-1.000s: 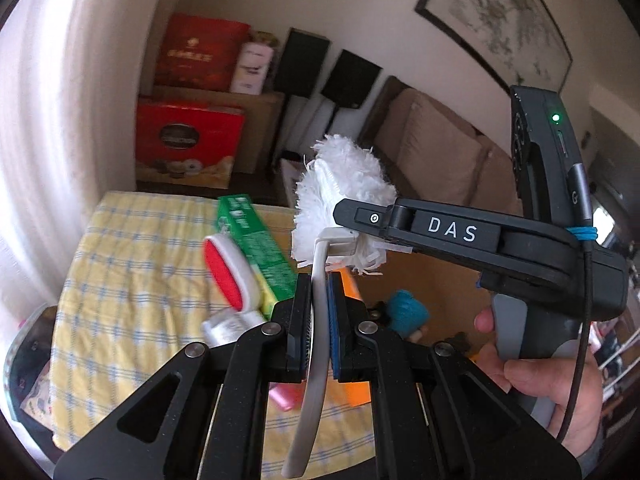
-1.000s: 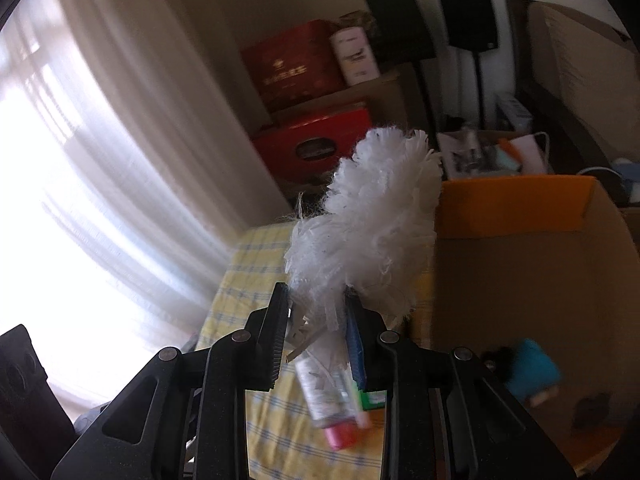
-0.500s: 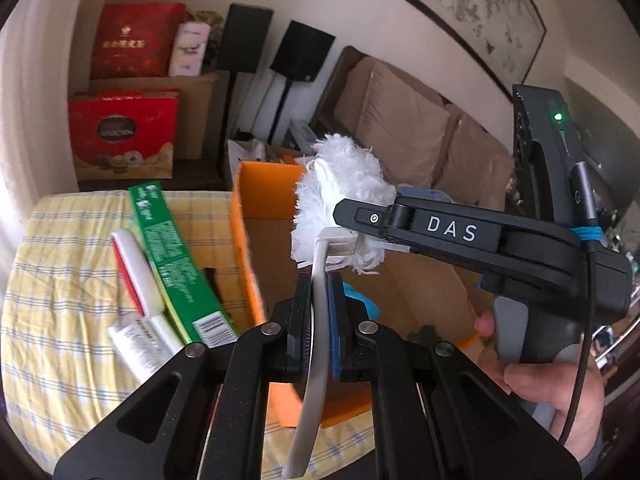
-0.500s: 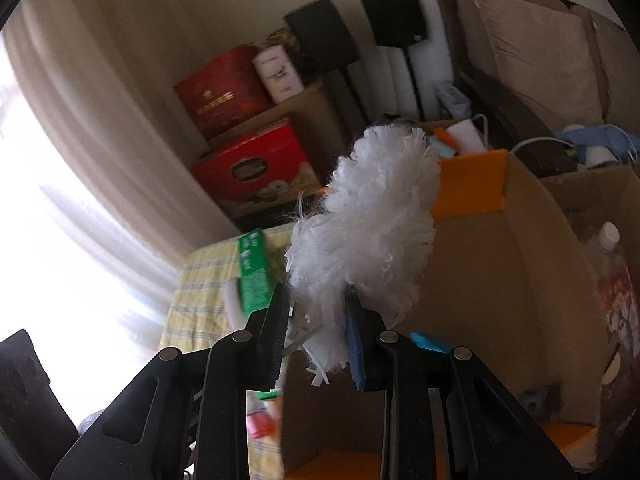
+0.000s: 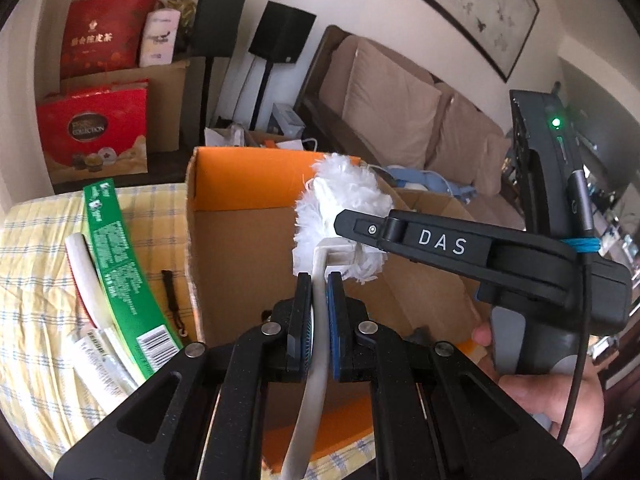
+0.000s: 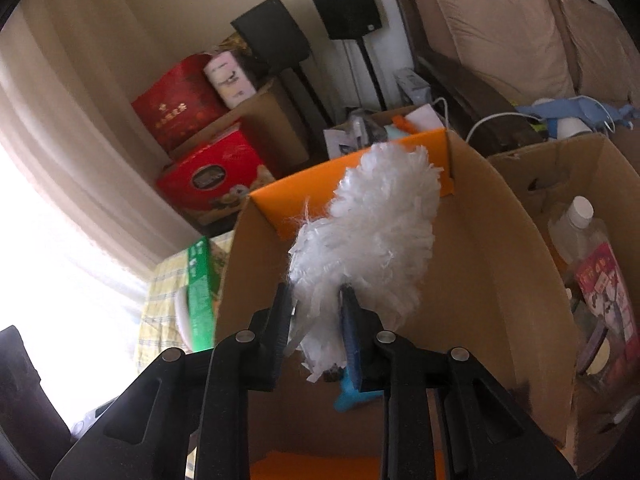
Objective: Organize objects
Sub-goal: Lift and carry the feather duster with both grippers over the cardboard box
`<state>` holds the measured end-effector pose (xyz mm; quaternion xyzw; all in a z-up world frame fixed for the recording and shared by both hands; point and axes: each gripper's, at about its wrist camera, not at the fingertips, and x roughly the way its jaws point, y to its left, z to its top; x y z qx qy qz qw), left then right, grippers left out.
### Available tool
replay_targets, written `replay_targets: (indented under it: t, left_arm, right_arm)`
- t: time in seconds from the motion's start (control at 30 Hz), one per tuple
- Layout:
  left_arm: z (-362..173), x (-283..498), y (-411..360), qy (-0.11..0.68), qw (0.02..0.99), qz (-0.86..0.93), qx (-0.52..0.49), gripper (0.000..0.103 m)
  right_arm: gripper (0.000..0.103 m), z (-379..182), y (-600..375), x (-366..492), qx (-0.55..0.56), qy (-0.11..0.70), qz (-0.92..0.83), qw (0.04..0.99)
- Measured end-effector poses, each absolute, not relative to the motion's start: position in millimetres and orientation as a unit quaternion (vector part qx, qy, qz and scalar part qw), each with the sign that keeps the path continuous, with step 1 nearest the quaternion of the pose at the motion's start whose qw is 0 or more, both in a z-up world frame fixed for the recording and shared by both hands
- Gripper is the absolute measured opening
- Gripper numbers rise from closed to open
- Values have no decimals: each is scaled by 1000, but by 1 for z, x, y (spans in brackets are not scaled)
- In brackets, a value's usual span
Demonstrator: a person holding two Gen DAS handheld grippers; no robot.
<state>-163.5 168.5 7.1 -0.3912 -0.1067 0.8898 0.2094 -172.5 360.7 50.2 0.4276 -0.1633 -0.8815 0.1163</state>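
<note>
Hovering over the open brown cardboard box point(image 5: 248, 264), the left gripper point(image 5: 319, 312) clamps the fluffy white duster point(image 5: 344, 216) by its handle while the right gripper point(image 6: 316, 320) pinches its fluff, whose jaws have just been closing, so the soft fibres may slip out and the head swing toward twelve o'clock against the box's orange flap point(image 5: 256, 180).

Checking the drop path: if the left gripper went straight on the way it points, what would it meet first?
Probably the inside of the open cardboard box, its brown floor or far wall; depth is unclear. The left gripper holds the duster over it.
</note>
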Motion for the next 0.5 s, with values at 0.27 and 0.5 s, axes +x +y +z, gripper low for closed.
replay_targets:
  t: [0.27, 0.5]
  left_arm:
    - [-7, -177, 184, -103, 212, 880, -413, 7]
    - [-23, -188, 190, -98, 211, 867, -441, 7]
  right_arm:
    - [23, 31, 376, -186, 439, -176, -875, 105]
    - [21, 14, 385, -195, 451, -184, -867, 103]
